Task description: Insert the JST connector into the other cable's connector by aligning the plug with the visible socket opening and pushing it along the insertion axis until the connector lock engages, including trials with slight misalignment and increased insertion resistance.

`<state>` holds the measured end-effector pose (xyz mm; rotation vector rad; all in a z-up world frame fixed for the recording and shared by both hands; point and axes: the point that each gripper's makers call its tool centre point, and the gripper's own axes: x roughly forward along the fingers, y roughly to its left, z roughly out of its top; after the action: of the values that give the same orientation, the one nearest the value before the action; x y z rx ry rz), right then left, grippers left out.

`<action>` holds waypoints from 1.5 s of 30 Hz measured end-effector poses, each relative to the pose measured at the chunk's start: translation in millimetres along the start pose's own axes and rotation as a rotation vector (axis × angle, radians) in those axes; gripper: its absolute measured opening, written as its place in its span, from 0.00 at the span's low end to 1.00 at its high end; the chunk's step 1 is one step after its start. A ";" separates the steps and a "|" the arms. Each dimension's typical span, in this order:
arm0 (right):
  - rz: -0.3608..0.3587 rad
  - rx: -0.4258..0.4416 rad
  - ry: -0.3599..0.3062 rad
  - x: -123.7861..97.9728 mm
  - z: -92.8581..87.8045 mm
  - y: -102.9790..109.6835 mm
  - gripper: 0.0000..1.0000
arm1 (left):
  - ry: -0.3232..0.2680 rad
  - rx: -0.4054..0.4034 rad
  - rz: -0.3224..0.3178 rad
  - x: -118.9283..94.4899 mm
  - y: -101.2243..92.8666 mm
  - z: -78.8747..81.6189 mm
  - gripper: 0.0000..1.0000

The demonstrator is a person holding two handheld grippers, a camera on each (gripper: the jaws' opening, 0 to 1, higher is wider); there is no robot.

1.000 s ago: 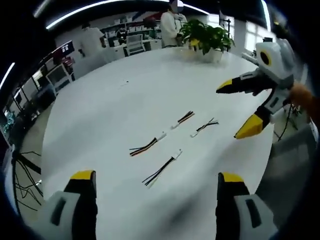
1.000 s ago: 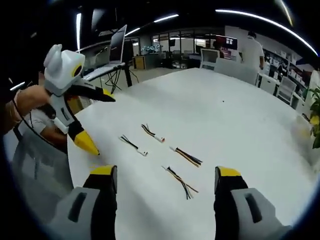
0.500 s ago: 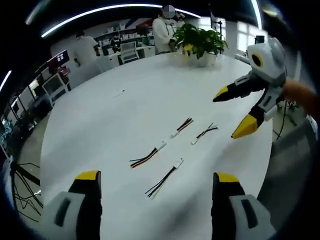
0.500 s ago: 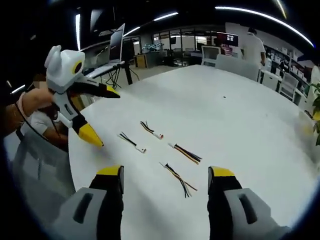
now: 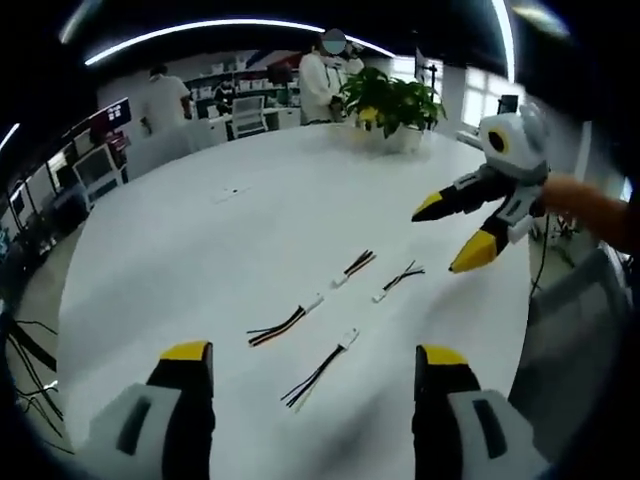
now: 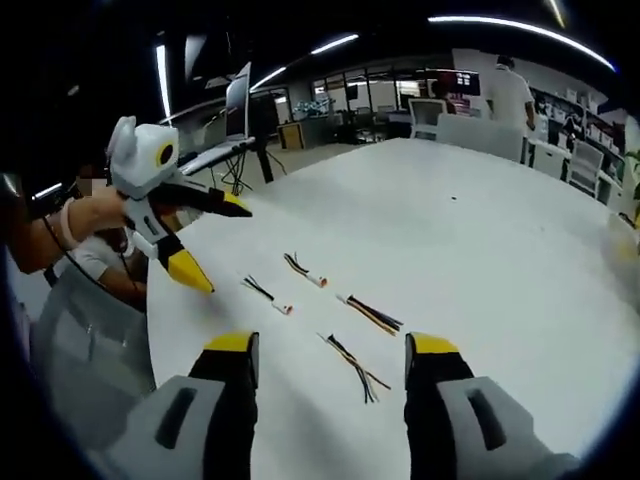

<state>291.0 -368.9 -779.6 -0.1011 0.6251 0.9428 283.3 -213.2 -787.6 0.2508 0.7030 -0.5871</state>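
Both pairs of jaws spread, holding nothing. Nearest cable (image 5: 318, 373) lies just ahead between my left gripper (image 5: 310, 365) jaws, long axis diagonal; right gripper (image 5: 452, 232) nearer the far cables (image 5: 398, 280) on the worktop (image 5: 200, 250).

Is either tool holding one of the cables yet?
No: in the left gripper view all four cables lie loose on the white table, with the left tool and right tool open above it.
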 end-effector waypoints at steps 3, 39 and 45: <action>0.009 -0.004 -0.011 2.3 2.8 -2.3 0.54 | -0.003 0.005 0.002 0.7 4.9 -2.1 0.76; 0.174 -0.168 -0.007 58.1 11.2 -16.9 0.29 | -0.079 0.028 -0.174 50.9 9.4 9.0 0.18; 0.205 -0.182 0.003 64.7 8.6 -16.9 0.25 | -0.096 0.014 -0.182 56.5 15.0 11.5 0.13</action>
<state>335.7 -329.0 -810.7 -0.2030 0.5585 1.1978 332.8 -229.5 -816.7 0.1714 0.6325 -0.7729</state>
